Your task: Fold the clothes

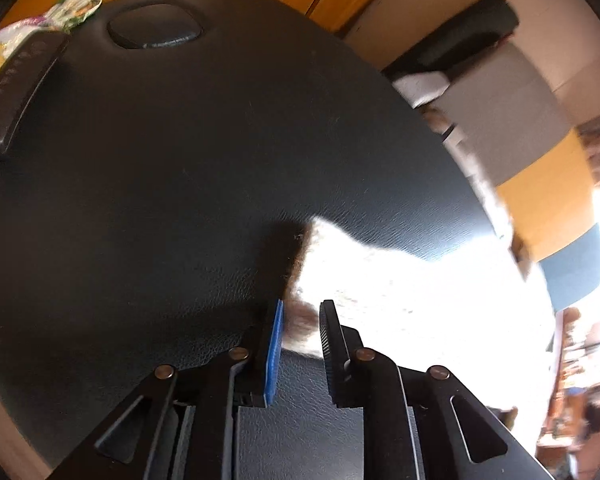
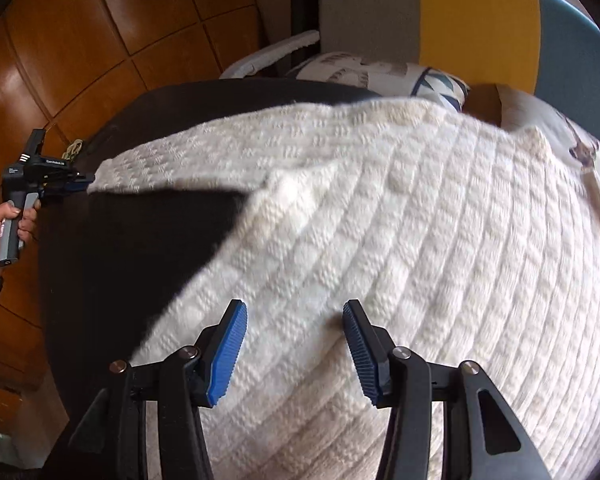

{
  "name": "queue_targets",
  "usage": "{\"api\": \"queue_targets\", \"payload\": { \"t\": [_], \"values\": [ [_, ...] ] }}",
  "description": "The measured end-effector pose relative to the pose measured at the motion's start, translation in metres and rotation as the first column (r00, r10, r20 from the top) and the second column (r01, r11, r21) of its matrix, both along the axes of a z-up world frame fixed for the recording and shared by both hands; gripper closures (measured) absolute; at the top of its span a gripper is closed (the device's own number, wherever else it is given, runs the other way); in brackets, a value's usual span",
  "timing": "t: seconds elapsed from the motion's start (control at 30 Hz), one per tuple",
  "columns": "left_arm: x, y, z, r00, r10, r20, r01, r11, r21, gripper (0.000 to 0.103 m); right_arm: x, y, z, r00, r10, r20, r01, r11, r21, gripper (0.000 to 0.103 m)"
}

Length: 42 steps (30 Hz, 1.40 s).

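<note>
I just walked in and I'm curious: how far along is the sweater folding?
Barely begun. Done: the white knitted sweater lies spread on the black table. In hand: the left tool grips the end of one sleeve, stretched out sideways. The right tool hovers open over the body. Left: no fold shows yet, so every fold remains.

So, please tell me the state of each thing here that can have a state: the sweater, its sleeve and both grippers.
White knit sweater: spread flat on the black table, not folded yet.
Sleeve: stretched out sideways, its cuff in the left gripper.
Left gripper: shut on the cuff.
Right gripper: open, above the sweater body, holding nothing.
</note>
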<state>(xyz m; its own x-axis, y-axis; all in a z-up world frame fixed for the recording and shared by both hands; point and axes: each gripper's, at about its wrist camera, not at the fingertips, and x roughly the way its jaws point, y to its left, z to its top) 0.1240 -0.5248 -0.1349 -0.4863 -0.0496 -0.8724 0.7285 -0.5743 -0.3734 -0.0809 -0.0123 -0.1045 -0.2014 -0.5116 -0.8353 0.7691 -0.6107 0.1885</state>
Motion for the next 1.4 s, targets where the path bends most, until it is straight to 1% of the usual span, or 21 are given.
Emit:
{"api": "queue_targets", "payload": {
  "t": [0.07,0.13,0.27,0.37,0.4,0.47,0.53,0.6,0.63,0.7,0.77,0.8,0.9,0.93,1.0,1.03,1.07,1.1,1.2,1.3,1.4],
  "values": [
    [0.006,0.009,0.005,0.999,0.017,0.049,-0.013,0.997,-0.082,0.091,0.003,0.005,-0.004,1.000,-0.017,0.001,0.017,1.000,-0.005,0.052],
    [0.012,0.015,0.009,0.995,0.037,0.088,-0.024,0.989,-0.146,0.092,0.006,0.008,-0.008,1.000,-0.026,-0.012,0.026,1.000,-0.004,0.052],
    [0.023,0.013,0.015,0.994,0.052,0.098,-0.040,0.991,-0.129,0.092,0.011,0.004,-0.009,0.998,-0.026,-0.060,0.027,1.000,0.015,0.052],
    [0.031,0.016,0.027,0.992,0.086,0.093,-0.077,0.993,-0.089,0.091,0.006,0.009,-0.005,0.999,-0.042,-0.024,0.042,0.999,-0.007,0.052],
    [0.036,0.022,0.037,0.991,0.103,0.081,-0.094,0.990,-0.104,0.091,0.005,0.014,0.001,0.998,-0.056,-0.011,0.056,0.998,-0.024,0.052],
    [0.052,0.044,0.061,0.995,0.102,0.007,-0.100,0.985,-0.139,0.091,0.010,0.030,0.017,0.997,-0.082,-0.013,0.081,0.994,-0.074,0.052],
    [0.059,0.074,0.081,0.995,0.045,-0.094,-0.056,0.993,-0.109,0.090,0.020,0.052,0.032,0.995,-0.097,-0.027,0.093,0.990,-0.106,0.052],
    [0.045,0.121,0.090,0.984,-0.069,-0.167,0.057,0.996,-0.071,0.090,0.029,0.081,0.040,0.991,-0.130,-0.028,0.126,0.985,-0.116,0.052],
    [0.038,0.144,0.094,0.971,-0.125,-0.204,0.116,0.992,-0.056,0.090,0.033,0.097,0.042,0.988,-0.151,-0.026,0.147,0.982,-0.118,0.052],
    [0.024,0.206,0.096,0.937,-0.266,-0.228,0.254,0.964,-0.078,0.090,0.038,0.131,0.041,0.978,-0.207,-0.013,0.205,0.973,-0.107,0.052],
    [0.022,0.273,0.094,0.877,-0.407,-0.257,0.402,0.913,-0.073,0.090,0.042,0.165,0.036,0.962,-0.272,-0.001,0.271,0.959,-0.083,0.052],
    [0.023,0.306,0.091,0.841,-0.469,-0.270,0.470,0.880,-0.065,0.090,0.044,0.183,0.034,0.953,-0.304,0.005,0.304,0.950,-0.071,0.052],
    [0.026,0.391,0.077,0.748,-0.616,-0.247,0.624,0.779,-0.054,0.090,0.049,0.229,0.025,0.919,-0.393,0.025,0.394,0.918,-0.051,0.051],
    [0.005,0.409,0.068,0.719,-0.658,-0.225,0.665,0.745,-0.051,0.090,0.051,0.242,0.022,0.908,-0.417,0.035,0.418,0.908,-0.042,0.051],
    [-0.019,0.437,0.057,0.695,-0.700,-0.167,0.699,0.711,-0.071,0.090,0.056,0.261,0.015,0.896,-0.441,0.042,0.442,0.897,-0.017,0.051],
    [-0.056,0.439,0.042,0.678,-0.721,-0.139,0.718,0.691,-0.085,0.090,0.058,0.268,0.010,0.892,-0.451,0.042,0.451,0.893,-0.001,0.051],
    [-0.053,0.442,0.035,0.677,-0.728,-0.106,0.721,0.685,-0.101,0.090,0.061,0.273,0.006,0.891,-0.452,0.040,0.453,0.892,0.005,0.051],
    [-0.029,0.452,0.022,0.678,-0.732,-0.071,0.724,0.681,-0.110,0.090,0.064,0.277,0.003,0.894,-0.446,0.028,0.447,0.895,-0.012,0.052],
    [-0.061,0.450,0.007,0.651,-0.758,-0.044,0.735,0.644,-0.214,0.089,0.072,0.278,0.000,0.899,-0.438,-0.017,0.437,0.899,-0.028,0.052],
    [-0.085,0.453,0.005,0.656,-0.755,0.005,0.735,0.637,-0.234,0.089,0.073,0.275,0.000,0.900,-0.434,-0.043,0.434,0.901,-0.029,0.051],
    [-0.104,0.457,0.016,0.650,-0.759,0.018,0.741,0.630,-0.232,0.089,0.065,0.299,0.011,0.891,-0.449,0.068,0.454,0.881,-0.135,0.051]
  ]
}}
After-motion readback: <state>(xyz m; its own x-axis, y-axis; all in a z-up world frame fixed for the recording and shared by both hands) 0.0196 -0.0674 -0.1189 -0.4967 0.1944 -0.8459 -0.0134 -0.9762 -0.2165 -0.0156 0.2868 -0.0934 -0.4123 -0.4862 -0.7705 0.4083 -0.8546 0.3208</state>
